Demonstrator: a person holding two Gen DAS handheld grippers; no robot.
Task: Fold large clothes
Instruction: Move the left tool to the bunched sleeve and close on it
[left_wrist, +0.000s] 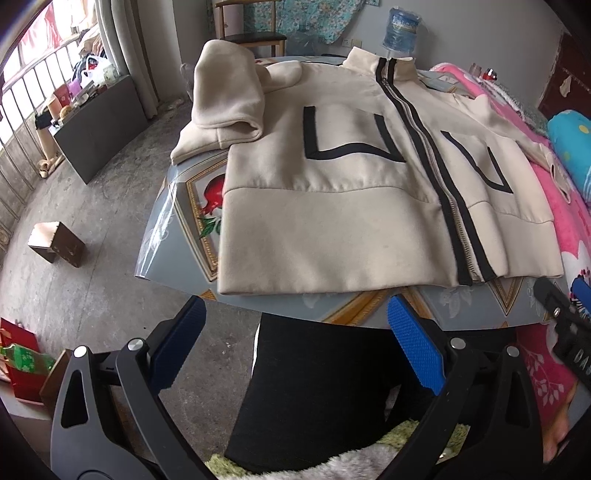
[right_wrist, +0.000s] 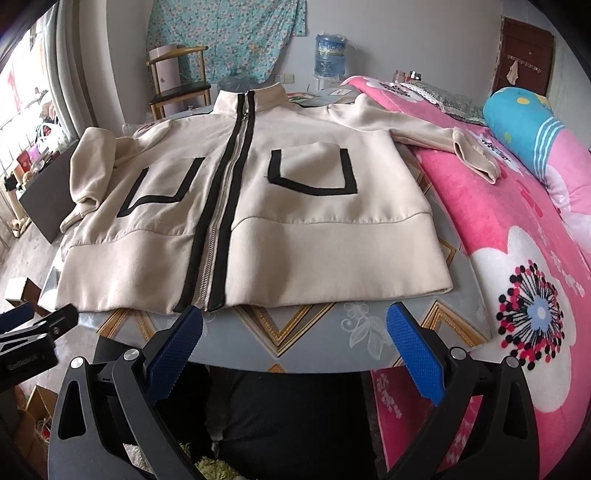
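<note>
Lying flat and front-up on the counter (right_wrist: 325, 343), the cream jacket (right_wrist: 258, 221) is zipped, its black-edged zipper (right_wrist: 221, 206) running from the collar down to the hem near the counter's front edge. One sleeve (left_wrist: 229, 99) is folded back on itself beside the jacket's body on the window side, and the other sleeve (right_wrist: 436, 136) stretches out onto the pink blanket (right_wrist: 517, 258) on the bed. The left tool (left_wrist: 295, 343) hangs just off the counter's near edge, released, its blue pads spread wide with nothing between them. The right tool (right_wrist: 295, 343) hovers beside it in front of the hem, likewise spread apart and gripping nothing.
</note>
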